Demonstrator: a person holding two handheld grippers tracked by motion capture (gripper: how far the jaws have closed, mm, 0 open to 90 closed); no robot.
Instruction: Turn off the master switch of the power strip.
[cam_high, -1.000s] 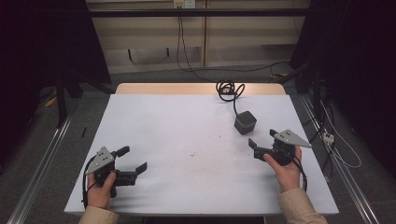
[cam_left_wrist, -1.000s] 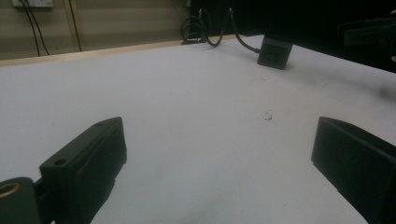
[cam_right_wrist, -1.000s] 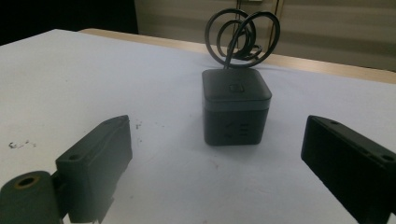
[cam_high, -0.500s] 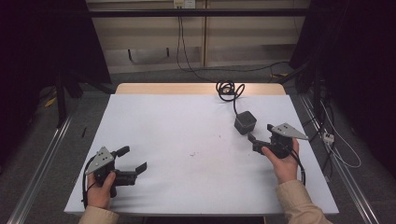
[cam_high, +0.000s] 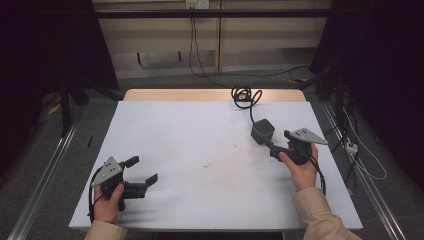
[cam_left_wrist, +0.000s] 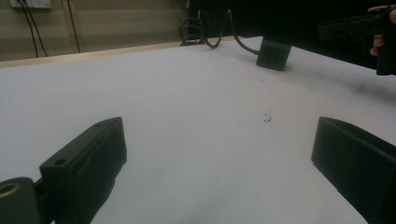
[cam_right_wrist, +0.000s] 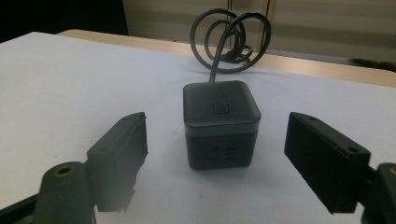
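A matte black cube (cam_right_wrist: 221, 124) with rounded edges sits far right on the smooth white desk (cam_high: 200, 150), its stiff cord (cam_right_wrist: 231, 39) coiled behind. The right gripper (cam_right_wrist: 215, 163) fingers straddle it, just been closing, not touching. The left gripper (cam_high: 141, 172) fingers gape, empty, near left.

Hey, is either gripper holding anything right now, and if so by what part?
Nothing is held. The right gripper has its jaws either side of the black cube, closing but not touching. The left gripper is open over bare table.

Dark rounded cube (cam_right_wrist: 221, 123) upright on the white table, coiled cable (cam_right_wrist: 231, 39) seemingly attached behind.
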